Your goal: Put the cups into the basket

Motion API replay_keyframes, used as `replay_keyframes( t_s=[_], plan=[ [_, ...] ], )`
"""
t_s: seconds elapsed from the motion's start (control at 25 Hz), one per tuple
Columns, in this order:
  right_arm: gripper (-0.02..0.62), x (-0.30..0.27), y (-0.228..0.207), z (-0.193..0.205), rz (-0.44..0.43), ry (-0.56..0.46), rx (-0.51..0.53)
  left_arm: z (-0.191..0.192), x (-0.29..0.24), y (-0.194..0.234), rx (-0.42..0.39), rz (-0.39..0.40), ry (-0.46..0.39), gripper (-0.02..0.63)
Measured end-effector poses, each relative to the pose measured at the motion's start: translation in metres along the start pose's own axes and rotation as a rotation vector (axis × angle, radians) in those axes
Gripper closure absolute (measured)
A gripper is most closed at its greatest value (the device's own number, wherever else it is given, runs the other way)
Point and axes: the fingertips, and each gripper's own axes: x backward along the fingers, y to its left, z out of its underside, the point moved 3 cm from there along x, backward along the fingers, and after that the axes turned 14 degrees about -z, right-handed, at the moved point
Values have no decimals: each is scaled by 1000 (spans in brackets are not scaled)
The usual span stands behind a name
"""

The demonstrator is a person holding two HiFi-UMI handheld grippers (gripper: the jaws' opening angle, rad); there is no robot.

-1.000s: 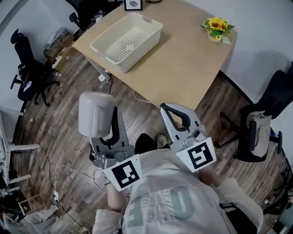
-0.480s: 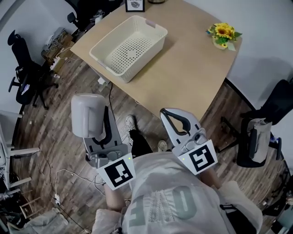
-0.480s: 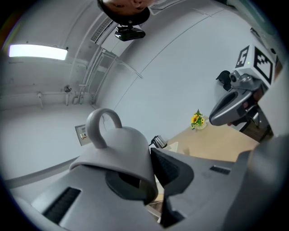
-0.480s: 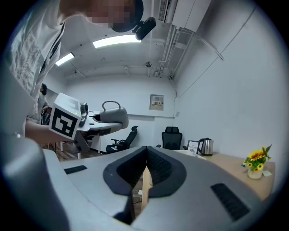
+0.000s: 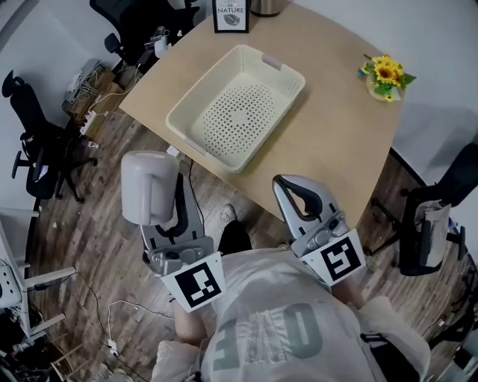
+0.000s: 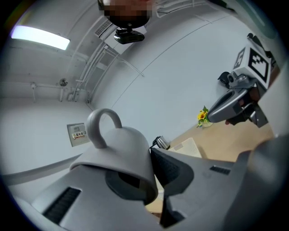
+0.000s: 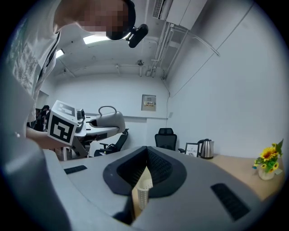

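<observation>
A grey handled cup is held over the wooden floor, short of the table's near edge, with my left gripper shut on its wall. In the left gripper view the cup lies tilted with its handle up; one jaw sits inside its mouth and the other presses from outside at the left gripper. The cream perforated basket stands empty on the table ahead. My right gripper is shut with nothing in it, its jaws meeting at the tips.
The light wooden table carries a small sunflower pot, a framed sign and a kettle at its far side. Office chairs stand at the left and right. Cables lie on the floor.
The table and basket have come nearer and lower in the head view. Both grippers have stayed in front of the body, the left still shut on the cup.
</observation>
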Motion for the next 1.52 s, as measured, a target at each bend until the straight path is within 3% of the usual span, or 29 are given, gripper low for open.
replay_keyframes(
  t_s=[0.32, 0.52, 0.72, 1.0, 1.28, 1.52],
  plan=[
    [597, -114, -21, -11, 104, -8, 4, 33, -89, 44, 36, 159, -86, 558],
    [597, -148, -32, -20, 189, -11, -8, 37, -132, 42, 75, 252, -150, 558],
    [597, -145, -47, -16, 184, 28, -7, 28, -155, 18, 120, 319, -173, 558],
    [597, -148, -75, -9, 225, 16, -58, 11, -189, 7, 102, 350, -204, 558],
    [597, -135, -100, 0, 259, 26, -86, -2, -215, -27, 11, 416, -217, 560],
    [597, -120, -122, 12, 305, 38, -107, -1, -232, -71, -54, 528, -156, 560]
  ],
)
